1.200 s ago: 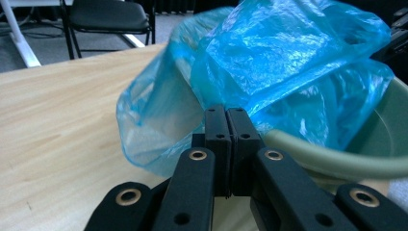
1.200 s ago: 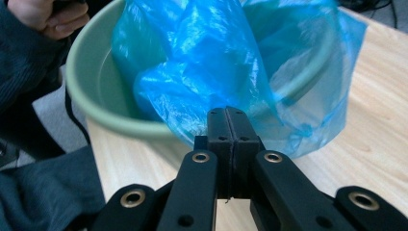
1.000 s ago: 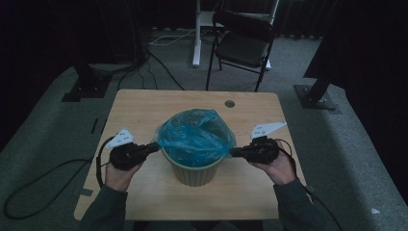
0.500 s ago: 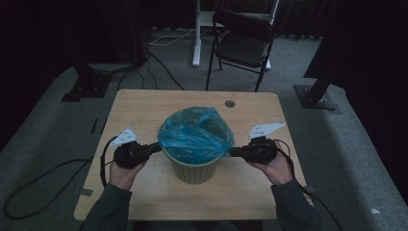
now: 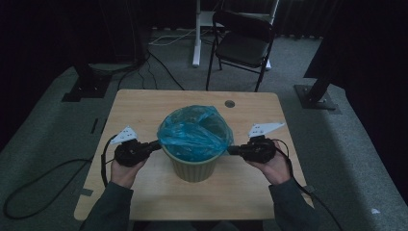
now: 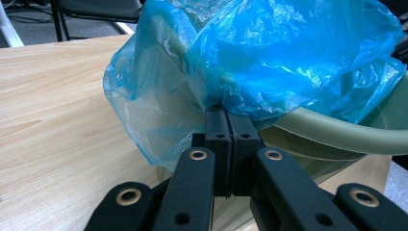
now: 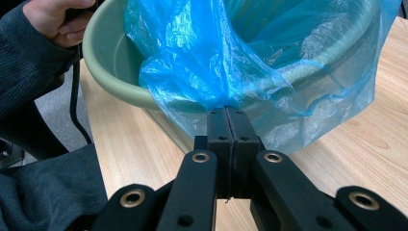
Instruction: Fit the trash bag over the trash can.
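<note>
— Standing near the middle of the tabletop [image 5: 144,108], a little toward the person's side, is the green bin [image 5: 193,169]; it sits upright, its long axis vertical and its mouth facing up; it looks like stiff moulded plastic, light enough to tip if the liner is tugged hard sideways.

— And the blue bag [image 5: 195,131]?

— Draped inside the bin with its mouth spilling over the rim on both sides; thin, crinkly film, soft and slippery, and I judge it would tear or stretch before it resists much; the edge of the film, where it hangs outside the rim, is the sensible place to hold it.

— Is that where the tools are?

— Yes; the left tool [image 6: 226,111] has its jaws pressed together on a gathered fold of the bag at the bin's left side; the right tool [image 7: 225,112] is clamped the same way on a fold at the opposite side; in both gripper views the film bunches straight into the closed jaws, just outside the rim.

— Which way does the bag run?

— Its opening faces up with the bin; the two pinched folds pull it across, left to right.
</note>
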The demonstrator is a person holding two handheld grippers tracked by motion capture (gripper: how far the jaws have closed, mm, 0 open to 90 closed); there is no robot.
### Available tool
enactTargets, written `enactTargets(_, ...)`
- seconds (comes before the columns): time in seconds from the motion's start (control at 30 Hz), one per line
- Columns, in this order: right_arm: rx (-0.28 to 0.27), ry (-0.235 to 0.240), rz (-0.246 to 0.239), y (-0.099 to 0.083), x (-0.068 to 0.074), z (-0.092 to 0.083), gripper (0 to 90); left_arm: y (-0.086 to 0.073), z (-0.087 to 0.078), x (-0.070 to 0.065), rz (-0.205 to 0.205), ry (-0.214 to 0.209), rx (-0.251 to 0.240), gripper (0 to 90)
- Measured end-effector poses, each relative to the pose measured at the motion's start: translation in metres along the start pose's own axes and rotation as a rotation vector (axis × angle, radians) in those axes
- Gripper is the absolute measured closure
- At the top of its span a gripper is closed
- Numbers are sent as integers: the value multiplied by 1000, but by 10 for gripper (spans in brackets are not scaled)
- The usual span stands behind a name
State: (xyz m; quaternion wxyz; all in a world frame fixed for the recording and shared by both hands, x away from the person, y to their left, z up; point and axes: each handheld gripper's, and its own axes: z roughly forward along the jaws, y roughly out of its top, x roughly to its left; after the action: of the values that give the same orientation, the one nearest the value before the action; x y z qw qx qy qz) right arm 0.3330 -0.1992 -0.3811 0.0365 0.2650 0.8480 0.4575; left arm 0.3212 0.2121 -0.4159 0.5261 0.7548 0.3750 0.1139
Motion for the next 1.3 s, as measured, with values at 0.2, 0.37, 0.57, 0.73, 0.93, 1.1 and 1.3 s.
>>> enactTargets(0.2,-8,7,0,-2,1,0,898,-3,-1,-1,4,-7,7,886)
enactTargets(0.37,8,28,-9,-4,5,3,897,-10,-4,-1,7,-13,16,886)
enactTargets(0.57,32,40,-14,-5,4,5,895,-13,-3,-2,10,-14,31,887)
enactTargets(0.73,47,38,-15,-7,4,6,892,-14,-5,-3,21,-8,40,886)
enactTargets(0.93,66,26,-15,-11,3,5,894,-16,-10,-1,8,0,40,886)
enactTargets(1.1,63,18,-19,-10,4,2,868,-15,-14,-3,17,9,39,827)
enactTargets(1.3,17,-3,-34,-1,7,-13,772,-12,-27,0,12,19,9,724)
